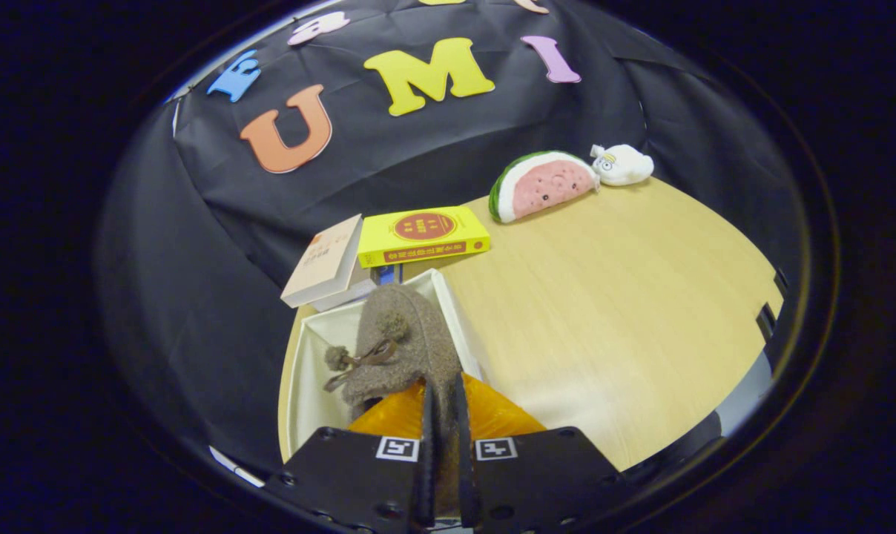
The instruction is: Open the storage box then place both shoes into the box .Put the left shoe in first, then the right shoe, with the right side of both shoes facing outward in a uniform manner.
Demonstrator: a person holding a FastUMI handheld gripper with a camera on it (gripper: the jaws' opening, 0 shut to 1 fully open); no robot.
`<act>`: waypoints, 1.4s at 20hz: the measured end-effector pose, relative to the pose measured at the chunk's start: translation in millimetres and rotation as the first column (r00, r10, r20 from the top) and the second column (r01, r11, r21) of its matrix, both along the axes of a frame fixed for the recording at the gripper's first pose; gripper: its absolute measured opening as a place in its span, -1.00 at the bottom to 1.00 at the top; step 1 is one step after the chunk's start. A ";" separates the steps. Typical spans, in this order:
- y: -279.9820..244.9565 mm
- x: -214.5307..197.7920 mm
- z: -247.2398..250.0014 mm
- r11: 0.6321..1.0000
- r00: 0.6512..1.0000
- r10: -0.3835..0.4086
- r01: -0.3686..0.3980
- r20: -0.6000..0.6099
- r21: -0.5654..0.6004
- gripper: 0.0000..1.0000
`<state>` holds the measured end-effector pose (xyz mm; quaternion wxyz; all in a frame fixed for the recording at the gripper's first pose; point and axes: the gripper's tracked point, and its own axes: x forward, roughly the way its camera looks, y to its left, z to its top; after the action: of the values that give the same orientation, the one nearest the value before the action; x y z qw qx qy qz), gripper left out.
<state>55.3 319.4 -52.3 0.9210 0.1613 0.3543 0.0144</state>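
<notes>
A brown fuzzy shoe point(400, 348) with pom-pom laces hangs just ahead of my fingers, over the open white storage box point(307, 386). My gripper point(442, 393) is shut on the shoe's rim at the heel end, both fingers pressing a thin edge of it. The shoe's toe points away from me toward the box's far end. Its lower part dips inside the box, between the white walls. The box's right wall point(459, 326) runs alongside the shoe. Whether another shoe lies under it is hidden.
Beyond the box lie a yellow book point(422, 236) and a tan book point(325, 259) over a blue item. A watermelon plush point(544, 185) and a white plush point(624, 165) sit at the far edge of the wooden table point(604, 311).
</notes>
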 end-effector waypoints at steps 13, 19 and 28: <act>-21.1 -4.0 79.9 0.980 0.922 0.162 -0.108 0.351 -0.169 0.59; -82.2 -28.0 111.4 0.948 0.829 0.216 -0.050 0.517 -0.316 0.93; -148.6 -62.5 127.7 0.938 0.758 0.229 -0.003 0.611 -0.347 0.92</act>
<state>-7.3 170.8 75.4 0.9969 -0.0302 0.0244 0.0680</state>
